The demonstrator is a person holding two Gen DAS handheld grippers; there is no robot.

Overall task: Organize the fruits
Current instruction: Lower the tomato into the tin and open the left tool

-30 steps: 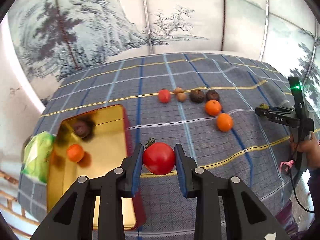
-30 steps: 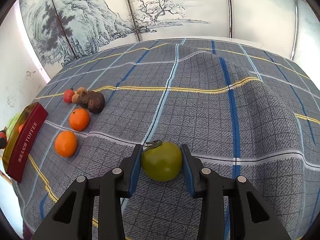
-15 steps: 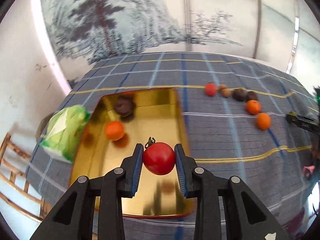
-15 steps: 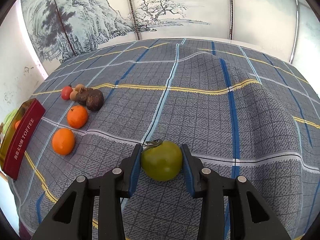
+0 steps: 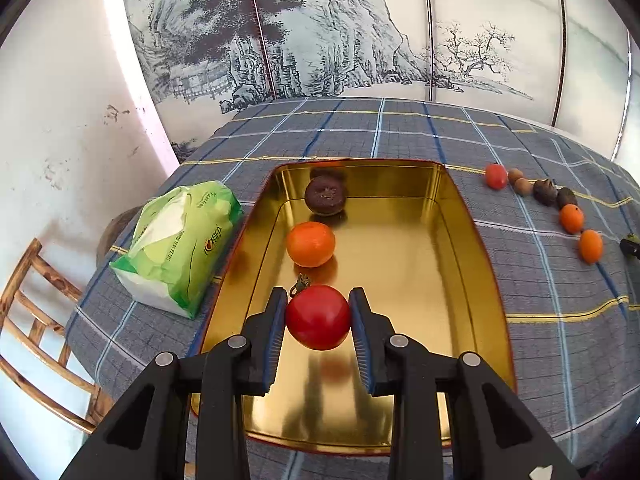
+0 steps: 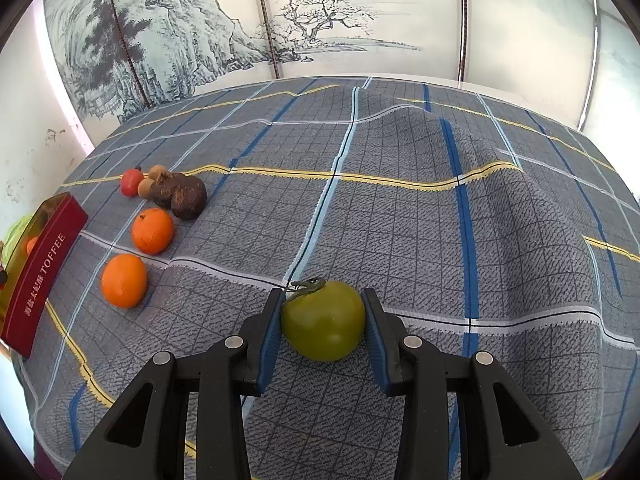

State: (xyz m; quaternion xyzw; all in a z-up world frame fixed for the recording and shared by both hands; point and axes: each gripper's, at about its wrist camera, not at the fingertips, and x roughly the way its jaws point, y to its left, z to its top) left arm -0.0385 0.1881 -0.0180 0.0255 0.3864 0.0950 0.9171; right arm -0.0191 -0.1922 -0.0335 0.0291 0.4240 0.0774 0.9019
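Note:
My left gripper [image 5: 319,317] is shut on a red tomato [image 5: 319,317] and holds it above the near half of the gold tin [image 5: 456,216]. An orange [image 5: 311,244] and a dark brown fruit [image 5: 325,197] lie inside the tin. My right gripper [image 6: 323,321] is shut on a green tomato [image 6: 323,321] just over the checked cloth. To its left lie two oranges [image 6: 124,280], dark brown fruits [image 6: 184,198], small tan nuts [image 6: 156,172] and a small red tomato [image 6: 131,182]. The tin's red side [image 6: 40,276] is at the left edge.
A green tissue pack [image 5: 180,240] lies left of the tin. A wooden chair [image 5: 36,320] stands beyond the table's left edge. The cloth bulges up in a fold [image 6: 440,128] at the back right. A painted screen stands behind the table.
My left gripper has swung left with the red tomato, from over the cloth beside the tin to over the tin's inside. My right gripper has held nearly still with the green tomato.

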